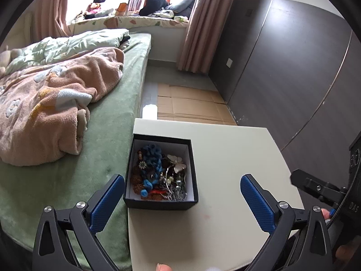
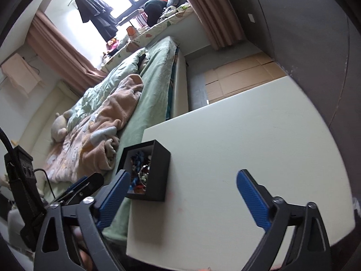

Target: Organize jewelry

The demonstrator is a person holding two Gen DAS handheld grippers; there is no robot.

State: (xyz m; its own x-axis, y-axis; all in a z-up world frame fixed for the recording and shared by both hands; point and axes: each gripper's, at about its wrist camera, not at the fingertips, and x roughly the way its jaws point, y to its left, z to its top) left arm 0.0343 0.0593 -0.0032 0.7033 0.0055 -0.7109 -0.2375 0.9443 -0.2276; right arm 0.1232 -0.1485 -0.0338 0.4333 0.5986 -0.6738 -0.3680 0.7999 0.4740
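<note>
Both tongs are standing spread wide with nothing between their blue ribbed pads: the left tongs (image 1: 182,201) are hovering over the near part of a pale cream counter (image 1: 237,158), and the right tongs (image 2: 182,194) are hanging above the same surface, tilted in their own view. A small black square cardboard box with a white lining (image 1: 160,171) is sitting open on the counter's left edge, just beside the bed, and none of the pads are touching it. It is lying ahead of the left tongs, between the lines of their two fingers, while in the right wrist view the same box (image 2: 158,169) is showing just beyond the left-hand blue pad (image 2: 112,196). Inside it a tangle of jewelry (image 1: 158,174) is piling up: blue knotted cord pieces, a silvery butterfly-shaped ornament (image 1: 177,162), a small daisy-like flower, reddish beads and thin silver chains. A fingertip (image 1: 163,267) is peeking in at the bottom edge of the left view. Beside the counter a bed with a green plush cover (image 1: 108,135) is carrying a rumpled peach fleece blanket (image 1: 56,103). Flattened brown cardboard (image 1: 191,103) is covering the floor beyond the counter, next to dark grey wardrobe panels (image 1: 282,67).
</note>
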